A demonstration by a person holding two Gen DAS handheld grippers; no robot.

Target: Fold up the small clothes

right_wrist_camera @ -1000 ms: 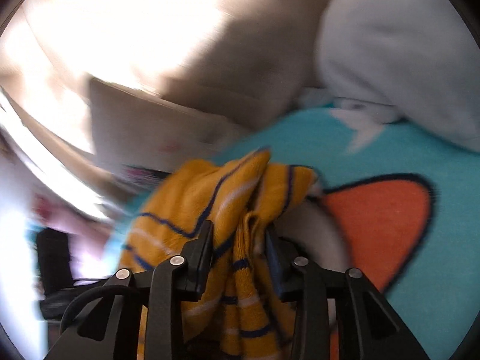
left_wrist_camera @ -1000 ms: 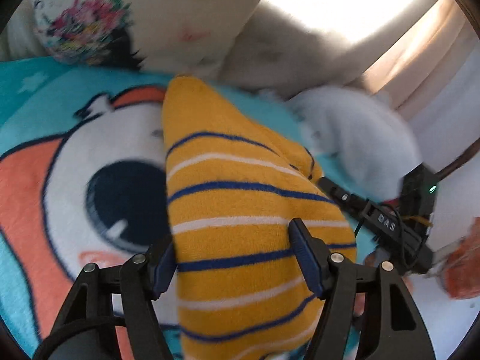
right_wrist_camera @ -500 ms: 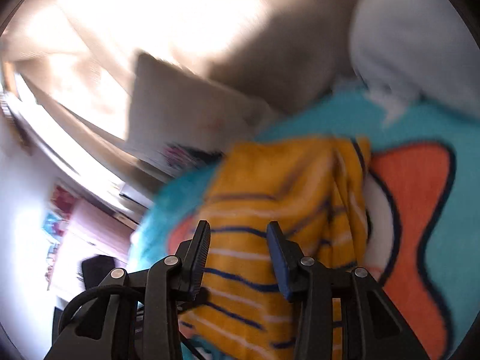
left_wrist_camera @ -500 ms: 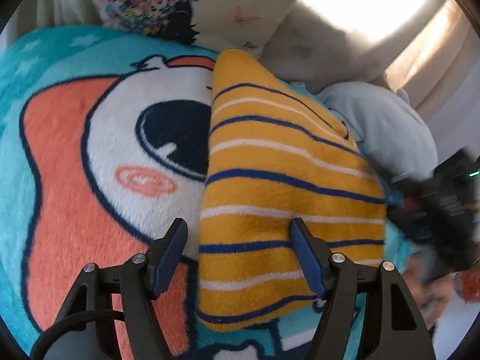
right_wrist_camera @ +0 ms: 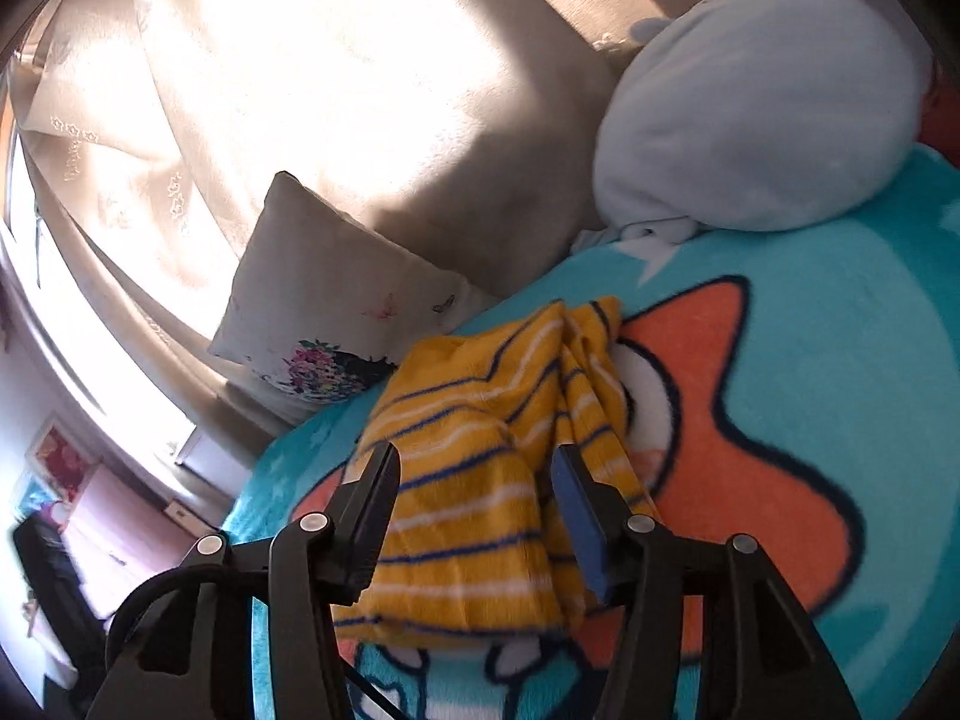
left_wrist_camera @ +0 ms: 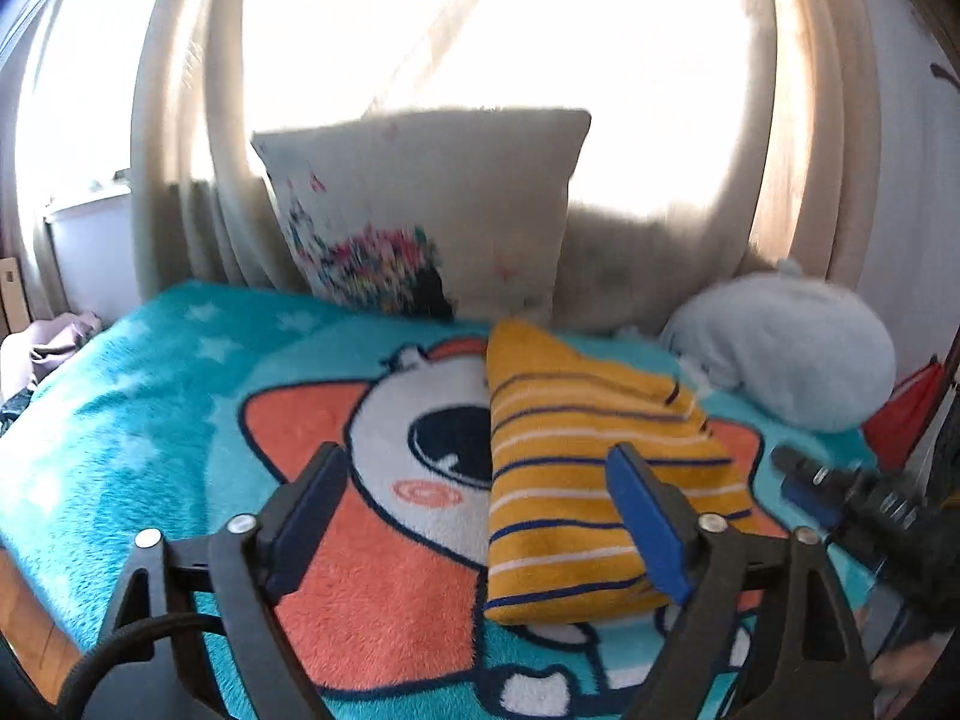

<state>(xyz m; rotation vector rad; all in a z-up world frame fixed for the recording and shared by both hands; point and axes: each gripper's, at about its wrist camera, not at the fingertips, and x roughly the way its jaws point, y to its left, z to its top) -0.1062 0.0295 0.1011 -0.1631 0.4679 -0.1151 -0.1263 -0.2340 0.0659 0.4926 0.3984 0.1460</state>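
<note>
Folded garment (left_wrist_camera: 594, 498) lies lengthwise ahead on the blanket (left_wrist_camera: 150, 420); left gripper (left_wrist_camera: 480, 522) and right gripper (right_wrist_camera: 474, 510), fingers just parted, hold nothing; right sits nearer.

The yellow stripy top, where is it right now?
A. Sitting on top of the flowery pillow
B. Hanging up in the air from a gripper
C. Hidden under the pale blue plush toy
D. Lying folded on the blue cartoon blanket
D: the yellow striped top lies folded flat on the blue cartoon blanket, with the left gripper and right gripper both open and no pad pressing on it.
</note>
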